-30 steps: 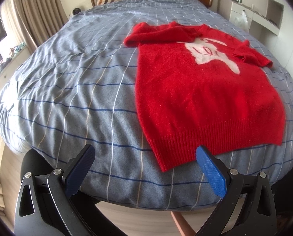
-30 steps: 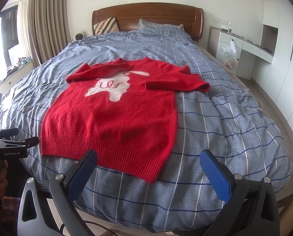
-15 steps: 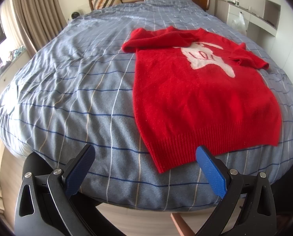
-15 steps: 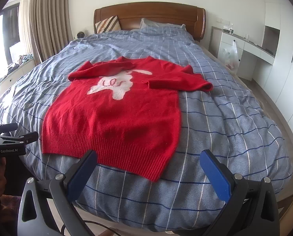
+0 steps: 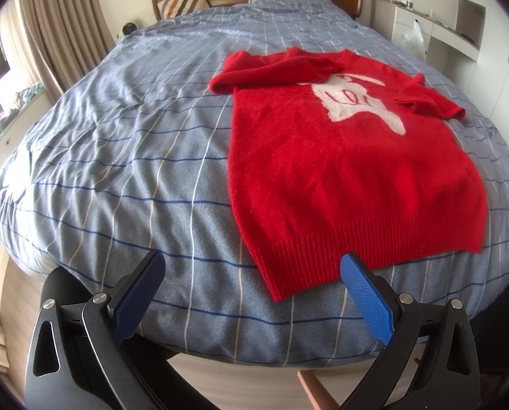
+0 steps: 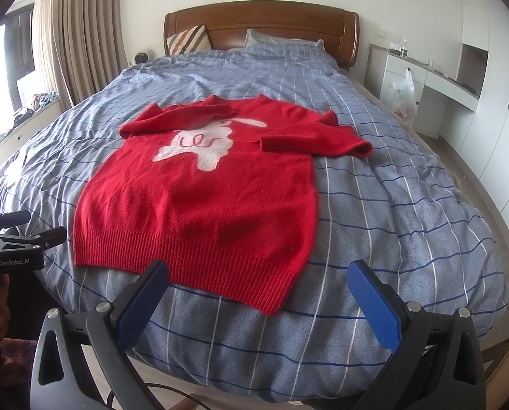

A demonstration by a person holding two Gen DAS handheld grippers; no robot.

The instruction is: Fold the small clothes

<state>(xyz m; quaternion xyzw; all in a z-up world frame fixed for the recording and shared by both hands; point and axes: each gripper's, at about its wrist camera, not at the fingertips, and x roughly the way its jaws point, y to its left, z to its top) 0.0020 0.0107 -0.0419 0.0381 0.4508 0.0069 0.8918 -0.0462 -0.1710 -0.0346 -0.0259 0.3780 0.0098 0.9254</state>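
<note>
A small red sweater (image 5: 339,157) with a white figure on the chest lies flat on the bed, both sleeves folded in across the top; it also shows in the right wrist view (image 6: 203,198). My left gripper (image 5: 254,275) is open and empty, just short of the hem's left corner at the foot of the bed. My right gripper (image 6: 259,283) is open and empty, just short of the hem's right corner. The left gripper also shows at the left edge of the right wrist view (image 6: 25,235).
The bed (image 5: 117,157) has a blue-grey checked cover and a wooden headboard (image 6: 261,24). Pillows (image 6: 189,39) lie at the head. Curtains (image 6: 80,34) hang at the left. A white desk (image 6: 425,78) with a plastic bag (image 6: 403,97) stands at the right.
Both grippers have moved slightly forward towards the sweater's hem. The sweater has not moved and both stay open.
</note>
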